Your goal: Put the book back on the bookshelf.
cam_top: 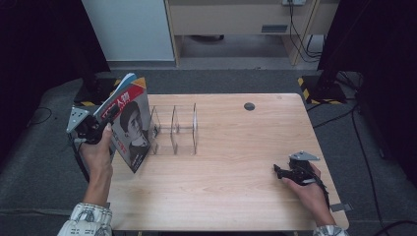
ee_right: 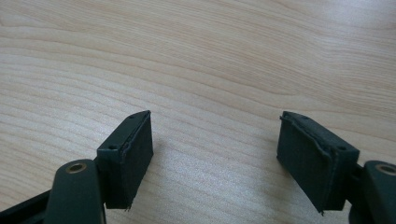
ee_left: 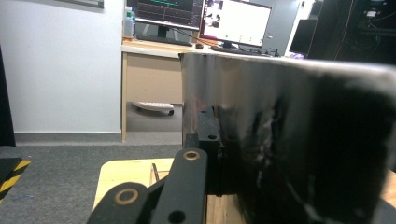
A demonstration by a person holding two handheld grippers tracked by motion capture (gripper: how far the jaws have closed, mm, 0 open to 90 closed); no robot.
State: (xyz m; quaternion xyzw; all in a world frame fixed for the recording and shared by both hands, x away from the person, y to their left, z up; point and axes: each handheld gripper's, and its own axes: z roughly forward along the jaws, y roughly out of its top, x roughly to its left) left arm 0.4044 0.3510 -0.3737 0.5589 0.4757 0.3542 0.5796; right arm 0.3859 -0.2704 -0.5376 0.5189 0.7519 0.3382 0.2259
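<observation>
At the near right of the table [cam_top: 236,196], my right gripper [cam_top: 282,171] rests with jaws apart, empty. At the left edge, my left gripper [cam_top: 105,118] is clamped on the magazine [cam_top: 130,128], held upright beside the clear rack [cam_top: 174,129]. Filing it remains. Which slot it is meant for is unclear.

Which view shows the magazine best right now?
The high view: the magazine is seen whole, clamped in the left gripper beside the clear rack. The left gripper view gives a dark, blurred close-up; the right gripper view faces bare table.
</observation>
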